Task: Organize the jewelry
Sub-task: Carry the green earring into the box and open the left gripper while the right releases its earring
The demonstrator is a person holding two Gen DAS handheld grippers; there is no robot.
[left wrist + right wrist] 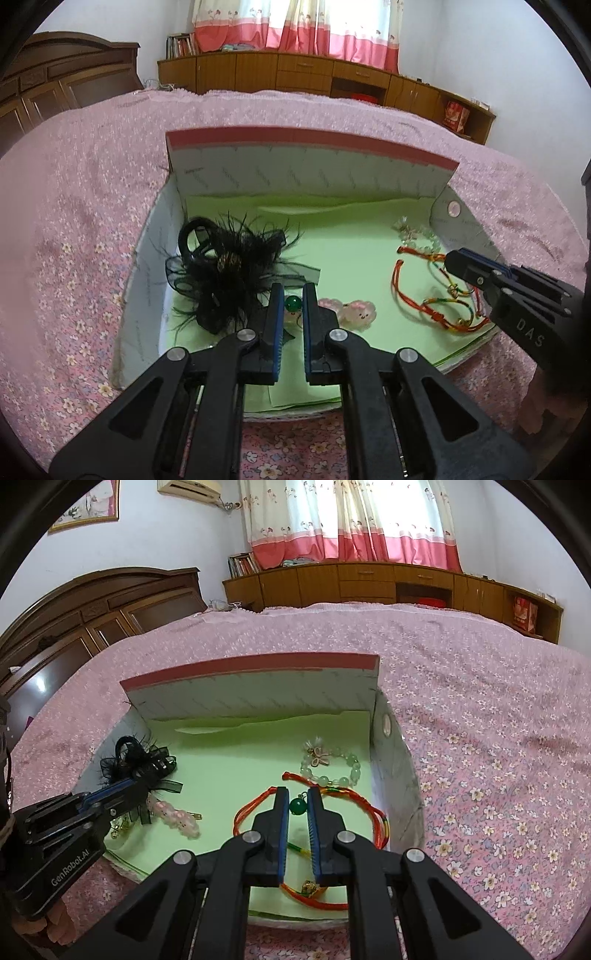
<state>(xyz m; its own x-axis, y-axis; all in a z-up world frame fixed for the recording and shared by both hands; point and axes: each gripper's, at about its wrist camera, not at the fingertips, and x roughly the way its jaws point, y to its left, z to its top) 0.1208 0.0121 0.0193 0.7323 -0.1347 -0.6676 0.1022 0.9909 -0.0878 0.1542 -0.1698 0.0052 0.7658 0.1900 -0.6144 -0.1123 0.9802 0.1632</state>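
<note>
An open cardboard box (310,173) lined with green paper lies on the bed. It holds a black feathered hair piece (225,266), pink hair clips (354,312), red cord bracelets (436,295) and a pale green bead bracelet (332,768). My left gripper (293,295) is slightly open over a small green bead (293,303) by the hair piece. My right gripper (298,797) is slightly open above the red cord bracelets (332,801), with a green bead (297,806) between its fingers; I cannot tell if they touch it.
The box's back flap (258,690) stands upright and its side walls (395,775) enclose the items. The pink floral bedspread (480,738) surrounds the box. A wooden headboard (92,605) and cabinets (369,579) stand behind.
</note>
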